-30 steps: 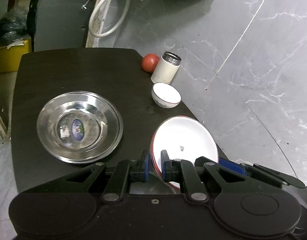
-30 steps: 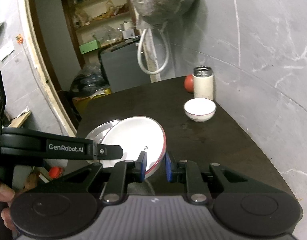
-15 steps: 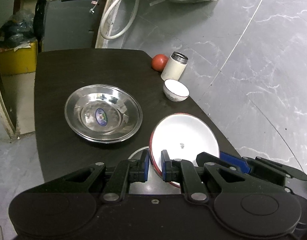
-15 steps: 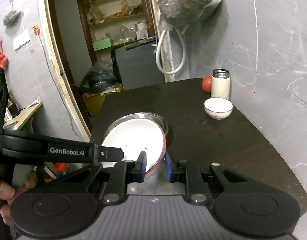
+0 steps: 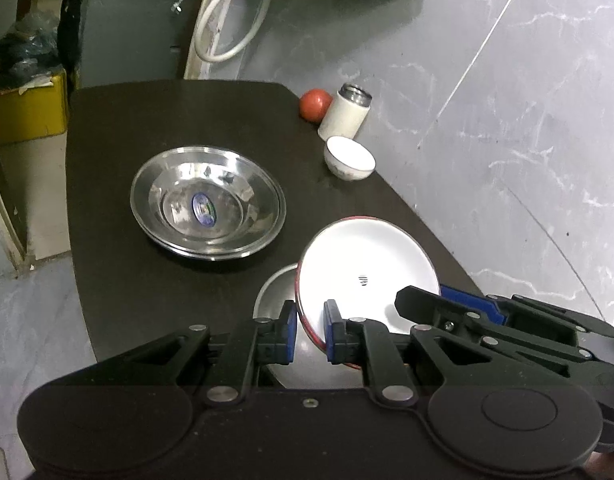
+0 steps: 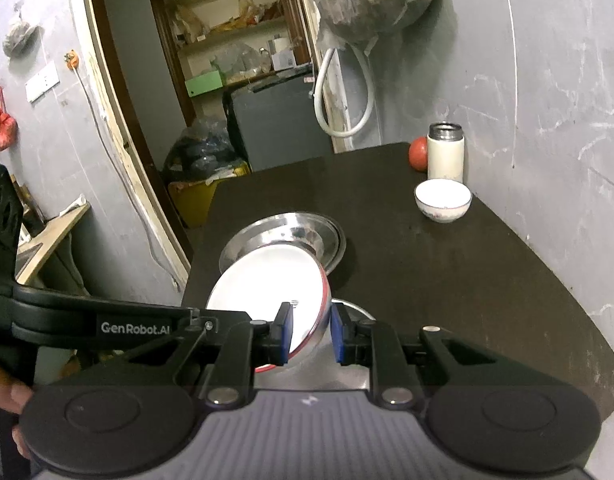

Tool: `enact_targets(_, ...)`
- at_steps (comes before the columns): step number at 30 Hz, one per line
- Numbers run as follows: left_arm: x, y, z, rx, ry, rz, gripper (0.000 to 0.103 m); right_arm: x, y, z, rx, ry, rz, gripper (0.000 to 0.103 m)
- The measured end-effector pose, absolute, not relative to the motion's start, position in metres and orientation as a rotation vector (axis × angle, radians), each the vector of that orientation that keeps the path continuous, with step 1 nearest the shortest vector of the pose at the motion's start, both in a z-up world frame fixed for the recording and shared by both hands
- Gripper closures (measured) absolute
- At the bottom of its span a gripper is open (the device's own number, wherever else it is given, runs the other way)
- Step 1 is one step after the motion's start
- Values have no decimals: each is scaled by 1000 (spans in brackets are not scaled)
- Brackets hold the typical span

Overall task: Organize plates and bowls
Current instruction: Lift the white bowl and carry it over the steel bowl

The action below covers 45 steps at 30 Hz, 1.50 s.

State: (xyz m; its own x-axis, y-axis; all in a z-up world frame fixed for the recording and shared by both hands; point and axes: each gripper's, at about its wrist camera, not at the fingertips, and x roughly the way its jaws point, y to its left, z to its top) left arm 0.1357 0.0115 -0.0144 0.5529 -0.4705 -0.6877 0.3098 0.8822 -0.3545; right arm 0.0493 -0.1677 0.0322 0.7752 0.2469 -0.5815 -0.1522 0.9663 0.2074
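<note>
On the table (image 5: 155,120), taking the steel bowl (image 5: 207,202) as landmark: the small bowl (image 5: 349,158) sits right of it, flask (image 5: 345,117) and tomato (image 5: 315,105) behind that, the plate (image 5: 365,268) nearer and rightward

Below the jaws, the steel plate (image 5: 273,300) is mostly hidden by the white plate (image 5: 367,264) and the gripper body. Ahead of the jaws, the sticker (image 5: 203,209) text in the steel bowl (image 5: 207,200) is too small to read.
</note>
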Motion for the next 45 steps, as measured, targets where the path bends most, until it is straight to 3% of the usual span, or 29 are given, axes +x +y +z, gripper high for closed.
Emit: enact_targets(45, 163, -5, -50, -149, 1033, -444, 84, 76, -173, -2, 182, 848, 247, 75)
